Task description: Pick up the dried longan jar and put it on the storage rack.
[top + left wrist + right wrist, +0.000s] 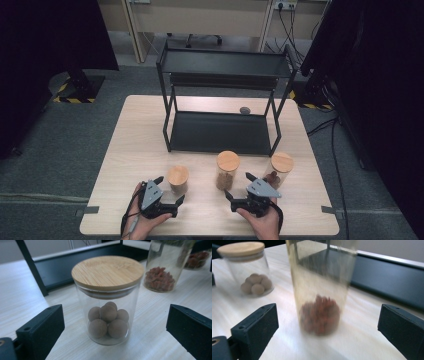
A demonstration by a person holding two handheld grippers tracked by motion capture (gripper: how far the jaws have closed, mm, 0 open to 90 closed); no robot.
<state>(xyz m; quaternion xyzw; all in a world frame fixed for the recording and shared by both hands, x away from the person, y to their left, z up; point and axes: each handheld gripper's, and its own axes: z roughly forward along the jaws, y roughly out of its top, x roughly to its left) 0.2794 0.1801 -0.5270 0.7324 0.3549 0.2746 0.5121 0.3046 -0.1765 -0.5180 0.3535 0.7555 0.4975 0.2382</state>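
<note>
Three glass jars with bamboo lids stand in a row near the table's front. The short jar point(178, 179) point(108, 302) on the left holds brown balls. It stands just ahead of my left gripper point(170, 189) point(116, 317), whose jaws are open and apart from the glass. A taller middle jar point(227, 170) point(320, 290) holds reddish-brown pieces. It is blurred and close in front of my right gripper point(238, 185) point(328, 317), which is also open and not touching it. The right jar point(281, 169) stands beside that hand.
A black two-tier metal rack point(220, 132) stands behind the jars, its lower shelf bare. A small grey object point(244, 110) lies on the wooden table point(135, 145) behind the rack. Dark screens flank the table on both sides.
</note>
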